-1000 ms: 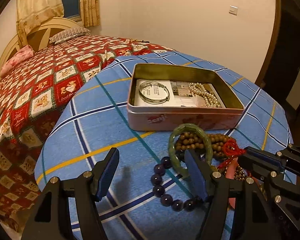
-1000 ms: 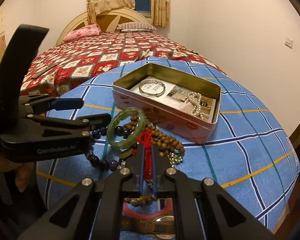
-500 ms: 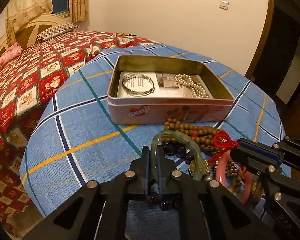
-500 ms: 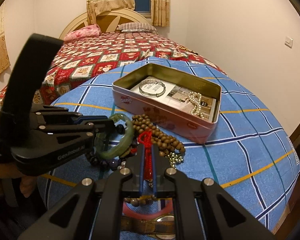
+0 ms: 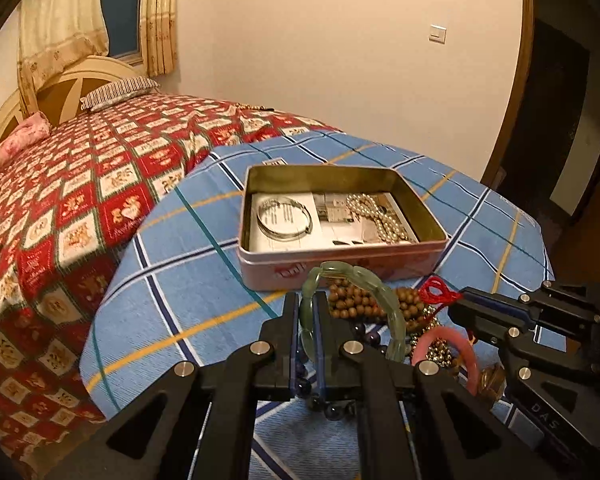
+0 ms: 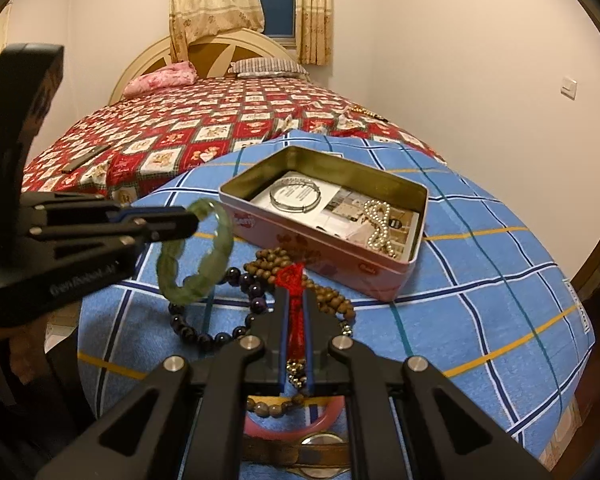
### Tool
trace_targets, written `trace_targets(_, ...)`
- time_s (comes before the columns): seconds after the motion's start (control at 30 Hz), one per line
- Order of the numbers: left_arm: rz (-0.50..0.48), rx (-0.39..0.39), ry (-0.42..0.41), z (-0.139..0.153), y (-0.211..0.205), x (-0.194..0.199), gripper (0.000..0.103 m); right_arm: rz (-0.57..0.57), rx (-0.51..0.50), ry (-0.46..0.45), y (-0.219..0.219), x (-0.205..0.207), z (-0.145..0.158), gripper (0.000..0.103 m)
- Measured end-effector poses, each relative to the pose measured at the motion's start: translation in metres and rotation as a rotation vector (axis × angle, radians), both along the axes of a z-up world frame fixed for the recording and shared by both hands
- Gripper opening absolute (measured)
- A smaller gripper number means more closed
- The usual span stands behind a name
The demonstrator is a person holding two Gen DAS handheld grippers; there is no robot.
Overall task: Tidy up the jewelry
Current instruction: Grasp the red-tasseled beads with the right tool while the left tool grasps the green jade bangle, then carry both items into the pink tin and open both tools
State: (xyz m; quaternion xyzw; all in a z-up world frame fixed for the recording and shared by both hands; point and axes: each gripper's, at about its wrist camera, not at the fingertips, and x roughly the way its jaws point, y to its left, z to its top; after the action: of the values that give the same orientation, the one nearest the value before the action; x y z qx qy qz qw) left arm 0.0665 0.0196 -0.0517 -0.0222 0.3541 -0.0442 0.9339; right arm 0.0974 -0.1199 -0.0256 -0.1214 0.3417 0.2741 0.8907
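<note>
- Gripping: left gripper (image 5: 309,312) is clamped on the near rim of the green bangle (image 6: 196,252), which hangs clear of the cloth, just left of the pink tin (image 6: 328,248) in the right wrist view.
- Right gripper (image 6: 296,312) is pinched closed on the red tassel (image 6: 291,280); the tassel's lower end is hidden between the pads.
- Hidden or cut off: a pink bangle (image 6: 296,424) and a brown-strapped watch (image 6: 312,446) sit nearest the camera, in front of the tin, mostly covered by the right gripper's frame. Print on the paper lining the tin is unreadable.
- Around the tin: a brown wooden bead string (image 6: 332,296) lies against its front wall; a dark purple bead bracelet (image 6: 208,332) lies farther forward and left.
- Inside the tin: a thin silver bangle (image 6: 296,196) at the left, a pearl strand (image 6: 380,228) at the right.
- Materials: the tin is rectangular metal with rounded corners and a dull gold interior; it sits on a blue checked cloth (image 6: 480,280). The green bangle is translucent and faceted.
</note>
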Motion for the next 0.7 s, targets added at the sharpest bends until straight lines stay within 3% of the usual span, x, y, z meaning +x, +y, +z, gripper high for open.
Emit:
trace_targets(0.4,0.012,-0.024,-0.054,0.027,0.013,-0.005,0.006,-0.012,0.006,-0.024,-0.005,0.0,0.008,0.008)
trace_targets(0.7,0.012,0.005,-0.105,0.05,0.019,0.005,0.006,-0.035,0.029,-0.075,-0.014,0.016,0.033,0.008)
